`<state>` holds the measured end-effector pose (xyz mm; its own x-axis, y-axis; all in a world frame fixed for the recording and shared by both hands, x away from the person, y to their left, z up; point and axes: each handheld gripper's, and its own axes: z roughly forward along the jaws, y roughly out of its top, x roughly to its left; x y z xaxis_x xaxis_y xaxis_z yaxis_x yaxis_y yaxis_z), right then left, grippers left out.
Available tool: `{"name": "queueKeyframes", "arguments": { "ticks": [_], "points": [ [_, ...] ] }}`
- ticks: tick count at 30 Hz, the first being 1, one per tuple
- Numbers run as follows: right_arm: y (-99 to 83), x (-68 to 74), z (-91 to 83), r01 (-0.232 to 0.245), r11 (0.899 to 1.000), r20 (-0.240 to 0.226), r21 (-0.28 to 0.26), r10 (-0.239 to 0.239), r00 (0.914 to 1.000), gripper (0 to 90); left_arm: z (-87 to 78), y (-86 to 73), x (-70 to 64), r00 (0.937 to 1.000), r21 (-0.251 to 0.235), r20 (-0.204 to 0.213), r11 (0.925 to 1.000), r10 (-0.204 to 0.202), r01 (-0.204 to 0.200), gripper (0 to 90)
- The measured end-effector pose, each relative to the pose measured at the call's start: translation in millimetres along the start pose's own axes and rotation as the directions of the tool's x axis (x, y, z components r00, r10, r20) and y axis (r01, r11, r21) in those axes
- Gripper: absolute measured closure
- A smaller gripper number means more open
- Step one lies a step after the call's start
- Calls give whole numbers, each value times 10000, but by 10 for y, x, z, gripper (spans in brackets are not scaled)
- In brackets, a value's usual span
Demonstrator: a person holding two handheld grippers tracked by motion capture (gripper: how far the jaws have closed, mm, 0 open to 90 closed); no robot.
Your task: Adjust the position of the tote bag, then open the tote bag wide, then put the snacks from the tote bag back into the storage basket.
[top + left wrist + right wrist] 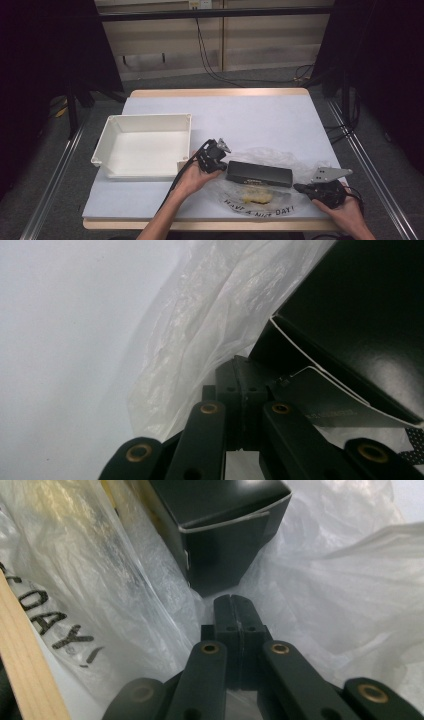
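Pale table [260, 117], grey floor; white tray [145, 145] left; both grippers closed, empty, flanking black box [259, 173] on bag [280, 159].

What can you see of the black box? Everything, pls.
The black box is long, flat and rectangular, apparently matte cardboard with pale cut edges at its end flaps and small unreadable print on its side. It lies flat on the clear plastic bag at the table's near edge, between the two grippers. The left gripper, jaws together, sits at its left end flap; whether it pinches it is unclear.
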<state>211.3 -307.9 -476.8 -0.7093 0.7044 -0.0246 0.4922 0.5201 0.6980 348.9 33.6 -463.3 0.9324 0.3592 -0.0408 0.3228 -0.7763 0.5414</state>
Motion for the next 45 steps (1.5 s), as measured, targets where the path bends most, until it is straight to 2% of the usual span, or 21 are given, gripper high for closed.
{"name": "queueKeyframes", "arguments": {
  "ticks": [1,3,5,6,7,8,12,17,18,20,21,22,26,29,33,35,36,37,41,43,45],
  "points": [
    [-7,7,-2,-84,10000,6,22,84,10000,900,12,-11,-15,9996,-268,10,9993,-266,266,900],
    [-12,-6,-6,-47,10000,74,24,47,10000,900,14,-18,-22,9997,-315,-29,9992,-255,254,900],
    [-19,-18,-5,-67,10000,99,-18,68,9999,900,6,-23,-16,9999,-193,-142,9998,64,-67,900],
    [-21,-18,-17,-100,9999,243,53,99,9997,900,16,-36,-40,9997,-437,-208,9989,-147,138,900],
    [-25,-20,-22,-64,9999,325,77,62,9995,900,13,-48,-43,9997,-457,-251,9989,28,-40,900],
    [-31,-21,-26,-57,10000,399,59,54,9992,900,19,-54,-54,9996,-591,-290,9982,-75,58,900],
    [-39,-7,-33,-106,9999,418,24,105,9991,900,1,-57,-28,9996,-399,-210,9991,164,-172,900],
    [-31,-38,-91,-524,9934,127,-1023,540,9985,900,-28,-82,-36,10000,-499,22,9988,11,-10,873],
    [-23,-40,-112,-539,9908,82,-1241,553,9984,900,-32,-83,-61,9998,-692,50,9974,-181,184,867],
    [-13,-27,-151,-615,9849,-60,-1620,613,9981,900,-102,-62,-73,9997,-608,-245,9981,63,-78,842],
    [-11,-25,-161,-613,9826,-119,-1751,601,9981,900,-143,-56,-57,9997,-801,-224,9967,73,-91,832],
    [-9,-13,-177,-599,9792,-30,-1937,604,9982,880,-155,-56,-64,9996,-1153,-108,9931,-246,232,820],
    [-18,7,-244,-729,9651,-46,-2516,742,9972,833,-252,-67,-48,9995,-1391,-242,9900,213,-245,773],
    [-24,14,-305,-795,9490,-75,-3051,811,9967,779,-318,-80,-27,9999,-1910,-64,9815,102,-112,747],
    [-22,45,-359,-815,9385,-66,-3354,842,9964,692,-425,-96,-18,9991,-2853,406,9584,74,45,740],
    [-8,66,-375,-917,9324,-168,-3496,916,9957,641,-477,-100,-31,9987,-3113,426,9502,265,-119,716],
    [0,74,-379,-929,9291,-242,-3579,903,9956,623,-506,-95,-39,9983,-3040,428,9524,390,-241,707],
    [9,87,-382,-950,9250,-267,-3680,916,9954,597,-519,-95,-59,9975,-3259,410,9445,569,-405,697],
    [37,149,-389,-924,9153,-373,-3921,845,9957,532,-598,-67,-123,9922,-3390,517,9366,1133,-893,690],
    [42,178,-396,-933,9113,-400,-4011,844,9956,521,-625,-46,-152,9872,-3505,819,9312,1368,-1000,689],
    [38,195,-404,-1013,9084,-454,-4057,907,9948,516,-646,-16,-194,9828,-3409,706,9301,1704,-1368,677]
  ]
}}
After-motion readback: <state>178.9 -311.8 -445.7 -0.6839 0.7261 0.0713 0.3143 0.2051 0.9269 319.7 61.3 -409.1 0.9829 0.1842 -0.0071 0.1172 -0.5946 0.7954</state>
